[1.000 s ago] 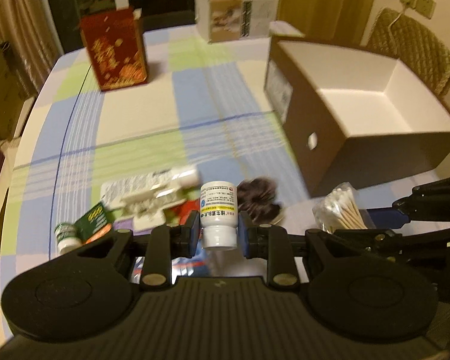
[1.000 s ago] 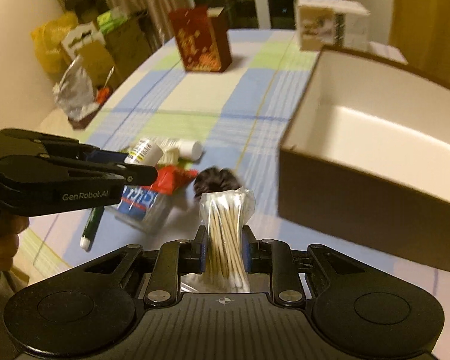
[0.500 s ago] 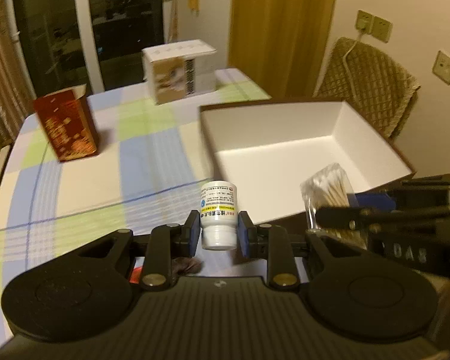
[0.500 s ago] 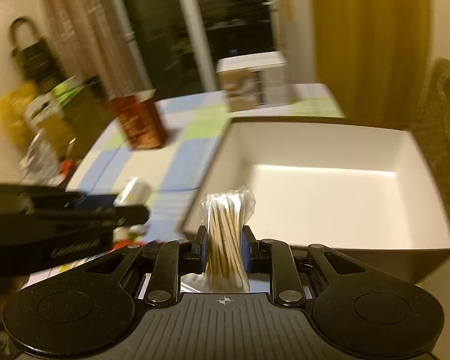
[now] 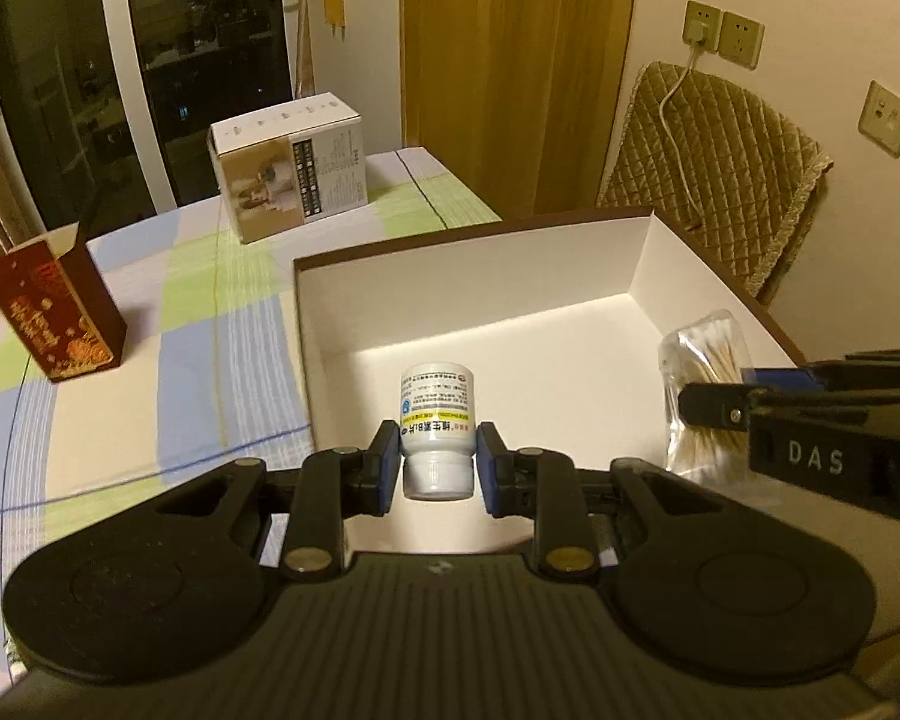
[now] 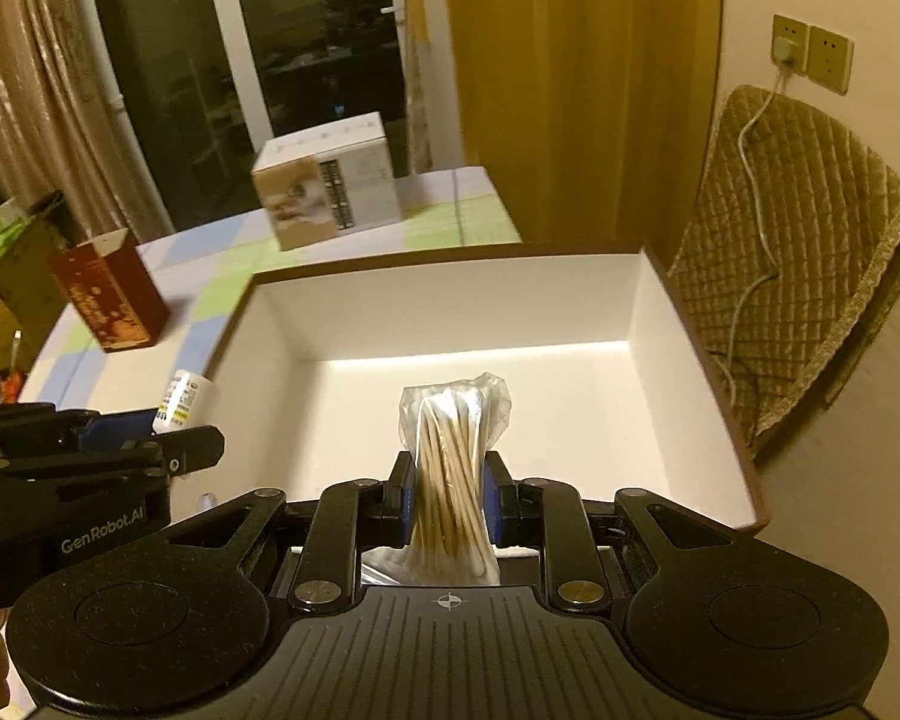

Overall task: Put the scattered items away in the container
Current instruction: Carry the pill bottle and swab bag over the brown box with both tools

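2 items were held above the open box (image 5: 642, 276), none yet dropped inside: the left gripper (image 5: 438, 468) was clamped on a white pill bottle (image 5: 437, 414), the right gripper (image 6: 448, 501) on a bag of cotton swabs (image 6: 450, 456). The box floor looked bare; any remaining scattered items lay out of view.

My two matte black plastic tongs, left gripper (image 5: 438, 468) and right gripper (image 6: 448, 507), have blue pads, ribbed housings, round side discs and brass-coloured screws. One's side reads "DAS", the other "GenRobot.AI".
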Demonstrator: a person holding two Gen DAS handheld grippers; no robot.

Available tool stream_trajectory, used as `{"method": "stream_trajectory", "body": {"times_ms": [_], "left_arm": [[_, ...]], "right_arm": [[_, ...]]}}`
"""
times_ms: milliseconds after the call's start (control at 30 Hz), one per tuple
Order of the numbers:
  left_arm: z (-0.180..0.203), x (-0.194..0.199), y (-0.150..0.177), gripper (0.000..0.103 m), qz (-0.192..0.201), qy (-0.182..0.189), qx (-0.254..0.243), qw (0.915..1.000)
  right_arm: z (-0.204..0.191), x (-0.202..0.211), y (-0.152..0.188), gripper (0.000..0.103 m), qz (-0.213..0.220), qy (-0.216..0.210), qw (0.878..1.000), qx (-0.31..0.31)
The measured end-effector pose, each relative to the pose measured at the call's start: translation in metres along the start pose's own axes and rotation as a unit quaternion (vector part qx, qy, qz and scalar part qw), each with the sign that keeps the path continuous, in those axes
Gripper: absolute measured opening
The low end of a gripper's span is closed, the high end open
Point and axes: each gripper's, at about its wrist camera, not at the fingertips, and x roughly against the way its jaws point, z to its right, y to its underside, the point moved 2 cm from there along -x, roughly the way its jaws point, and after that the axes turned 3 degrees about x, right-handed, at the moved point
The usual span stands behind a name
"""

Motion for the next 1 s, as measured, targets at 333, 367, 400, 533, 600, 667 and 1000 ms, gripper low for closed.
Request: {"method": "stream_trajectory", "body": {"times_ms": [333, 367, 400, 533, 600, 667, 1000], "left_arm": [[0.018, -0.043, -0.011, 0.022, -0.016, -0.02, -0.01, 0.9996], [0.018, -0.047, -0.011, 0.022, -0.02, -0.022, -0.008, 0.9995], [0.017, -0.051, -0.01, 0.022, -0.023, -0.024, -0.008, 0.9994], [0.014, -0.069, -0.008, 0.022, -0.039, -0.032, -0.003, 0.9987], [0.012, -0.076, -0.007, 0.022, -0.047, -0.034, 0.001, 0.9983], [0.011, -0.084, -0.008, 0.022, -0.054, -0.036, 0.002, 0.9979], [0.007, -0.11, -0.012, 0.022, -0.075, -0.046, 0.003, 0.9961]], "right_arm": [[0.026, -0.039, -0.014, 0.025, -0.016, 0.011, 1.0, -0.005], [0.028, -0.044, -0.013, 0.025, -0.02, 0.011, 1.0, -0.005], [0.03, -0.049, -0.012, 0.025, -0.025, 0.012, 1.0, -0.006], [0.033, -0.064, -0.008, 0.025, -0.038, 0.014, 0.999, -0.003], [0.035, -0.072, -0.008, 0.025, -0.045, 0.013, 0.999, -0.005], [0.037, -0.079, -0.008, 0.025, -0.051, 0.011, 0.999, -0.009], [0.049, -0.109, -0.008, 0.025, -0.079, 0.003, 0.996, -0.032]]}}
